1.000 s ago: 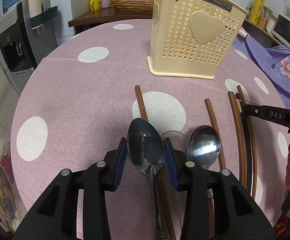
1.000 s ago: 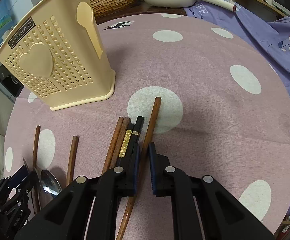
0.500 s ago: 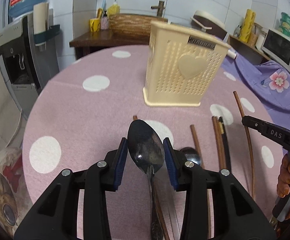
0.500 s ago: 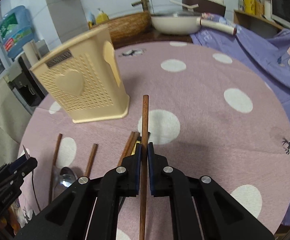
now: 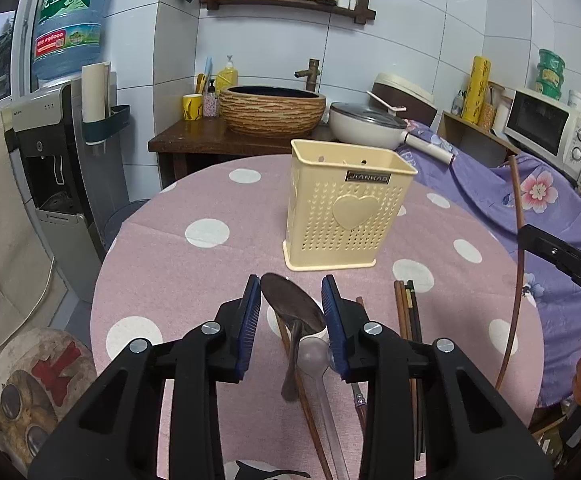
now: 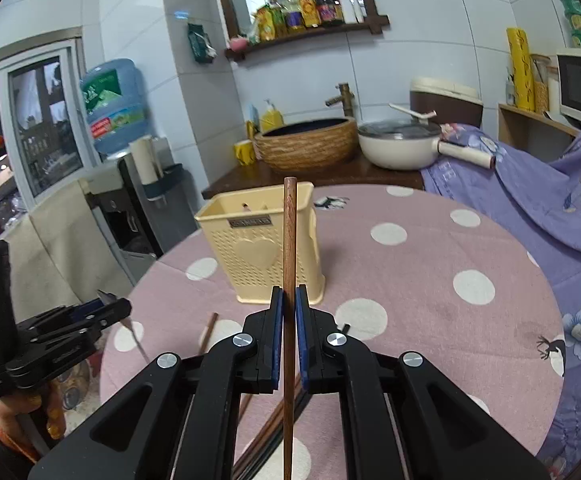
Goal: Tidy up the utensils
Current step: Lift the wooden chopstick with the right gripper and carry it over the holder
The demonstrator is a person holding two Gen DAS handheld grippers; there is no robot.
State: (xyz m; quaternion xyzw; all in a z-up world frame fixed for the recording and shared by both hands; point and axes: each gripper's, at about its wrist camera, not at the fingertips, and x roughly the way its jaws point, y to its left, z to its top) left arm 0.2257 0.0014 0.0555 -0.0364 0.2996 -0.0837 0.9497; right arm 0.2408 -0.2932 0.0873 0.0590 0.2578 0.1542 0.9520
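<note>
- My left gripper (image 5: 290, 312) clamps a metal spoon (image 5: 292, 310) by its bowl, lifted above the pink dotted table (image 5: 194, 264).
- My right gripper (image 6: 289, 316) is closed on a brown chopstick (image 6: 289, 240), held upright.
- The cream utensil holder (image 5: 346, 212) stands beyond both; more chopsticks (image 5: 406, 312) lie below.

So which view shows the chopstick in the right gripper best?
The right wrist view: the chopstick runs centrally, clamped in the right gripper, tip visible. The left wrist view shows it only at the frame's right edge, curved by the lens.
</note>
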